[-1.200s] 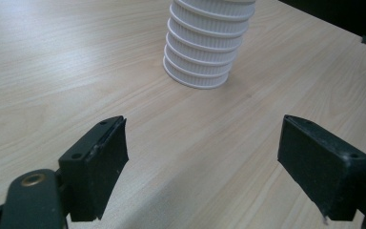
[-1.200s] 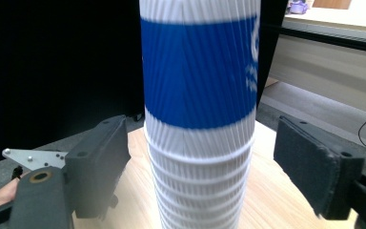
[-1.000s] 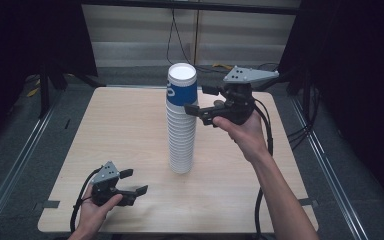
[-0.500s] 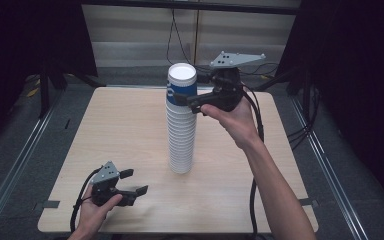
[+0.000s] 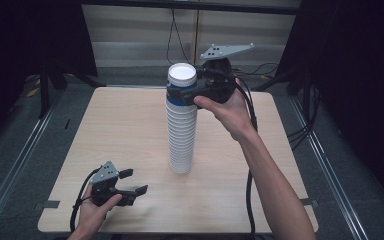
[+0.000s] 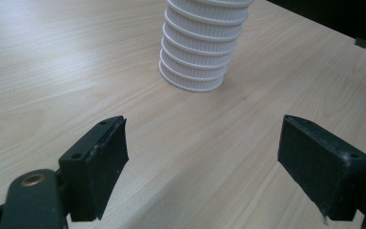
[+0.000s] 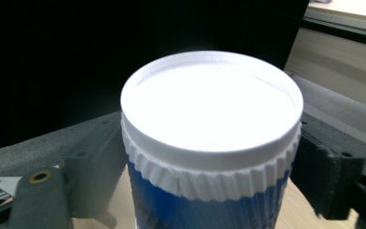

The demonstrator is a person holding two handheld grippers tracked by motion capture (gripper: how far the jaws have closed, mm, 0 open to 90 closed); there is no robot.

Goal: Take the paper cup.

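In the high view a tall stack of white cups [image 5: 182, 132] stands mid-frame on the wooden table [image 5: 120, 130]; the right gripper [image 5: 182, 93] clamps the blue top cup [image 5: 181, 87] just under its rim, while the left gripper [image 5: 134, 182] rests at lower left.

Left gripper view — jaws spread wide apart over bare wood, stack base [image 6: 198, 57] at upper centre.

Right gripper view — both jaws press the blue cup's [image 7: 209, 157] sides at centre frame.

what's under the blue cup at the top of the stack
A tall column of nested white ribbed paper cups standing on the light wooden table. Their insides are covered. The right gripper clamps the blue cup.
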